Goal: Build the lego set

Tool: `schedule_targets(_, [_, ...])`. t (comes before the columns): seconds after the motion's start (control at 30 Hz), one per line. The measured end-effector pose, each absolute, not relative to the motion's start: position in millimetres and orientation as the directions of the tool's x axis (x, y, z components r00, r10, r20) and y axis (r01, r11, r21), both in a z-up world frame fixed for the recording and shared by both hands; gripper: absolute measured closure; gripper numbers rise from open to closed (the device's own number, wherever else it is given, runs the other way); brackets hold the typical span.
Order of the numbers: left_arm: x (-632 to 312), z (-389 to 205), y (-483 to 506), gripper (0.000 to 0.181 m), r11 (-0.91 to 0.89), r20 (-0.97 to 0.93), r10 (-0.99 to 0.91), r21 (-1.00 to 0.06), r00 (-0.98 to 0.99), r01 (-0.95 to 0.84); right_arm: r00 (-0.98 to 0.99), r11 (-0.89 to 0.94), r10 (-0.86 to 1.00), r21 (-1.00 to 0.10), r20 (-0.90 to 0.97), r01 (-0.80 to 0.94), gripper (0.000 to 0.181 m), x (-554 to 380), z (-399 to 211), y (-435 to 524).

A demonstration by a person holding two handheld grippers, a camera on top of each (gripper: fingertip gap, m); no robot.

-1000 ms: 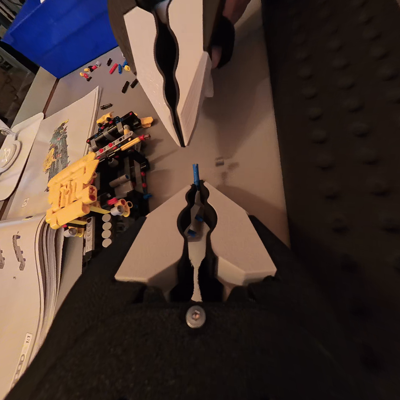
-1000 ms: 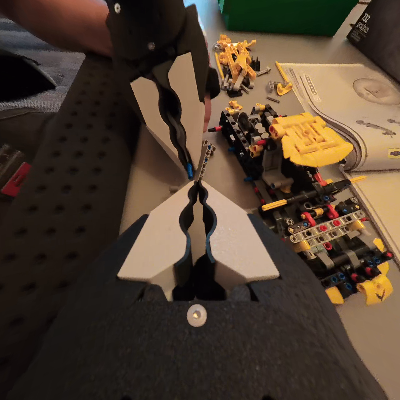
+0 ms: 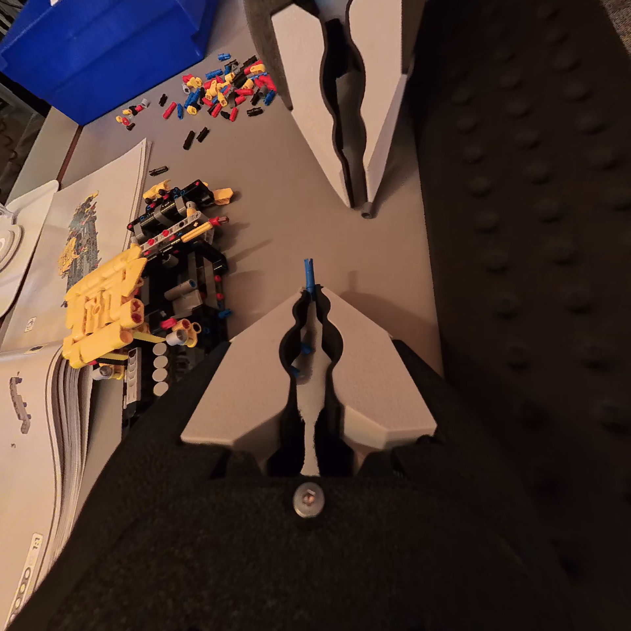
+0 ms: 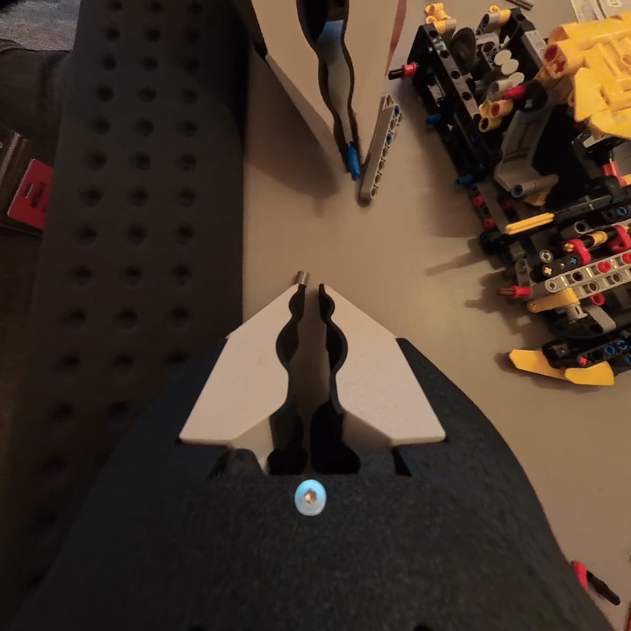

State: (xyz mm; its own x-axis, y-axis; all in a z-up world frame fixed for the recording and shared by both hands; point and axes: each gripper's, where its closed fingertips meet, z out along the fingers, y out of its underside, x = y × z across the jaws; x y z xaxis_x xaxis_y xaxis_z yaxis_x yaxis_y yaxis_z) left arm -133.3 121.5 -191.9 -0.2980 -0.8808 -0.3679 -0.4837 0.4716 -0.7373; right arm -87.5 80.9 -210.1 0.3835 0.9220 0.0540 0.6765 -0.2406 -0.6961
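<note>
Grey beam (image 4: 380,150) now lies freed on the worktop (image 4: 341,239); right tongs (image 4: 311,286) parted beside a small grey bush (image 4: 302,277), left tongs (image 3: 311,290) still clenching the blue pin (image 3: 309,273).

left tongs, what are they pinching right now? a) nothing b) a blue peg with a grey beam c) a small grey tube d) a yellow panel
b: the left tongs are shut on a blue peg that sticks out past the tips, with the grey beam it sits in hanging beside them; the small grey tube lies on the table at the right tongs.
</note>
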Motion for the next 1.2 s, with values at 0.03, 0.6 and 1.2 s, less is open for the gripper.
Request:
schedule_targets(0.03, [-133.4, -191.3, 121.9, 0.177, 0.469, -0.367, -0.882, -0.739, -0.296, -0.483, 0.378, -0.236, 0.924, -0.702, 0.052, 0.672, 0.173, -89.7, -208.5, 78.8])
schedule_targets(0.6, [-133.8, -193.9, 121.5, 0.177, 0.481, -0.375, -0.876, -0.727, -0.303, -0.49, 0.365, -0.251, 0.931, -0.705, 0.012, 0.663, 0.172, -101.4, -211.8, 75.6])
schedule_targets(1.2, [-138.0, -195.2, 129.9, 0.177, 0.451, -0.347, -0.892, -0.727, -0.29, -0.517, 0.104, -0.02, 0.991, -0.69, 0.081, 0.723, 0.161, -121.8, -203.4, 91.4])
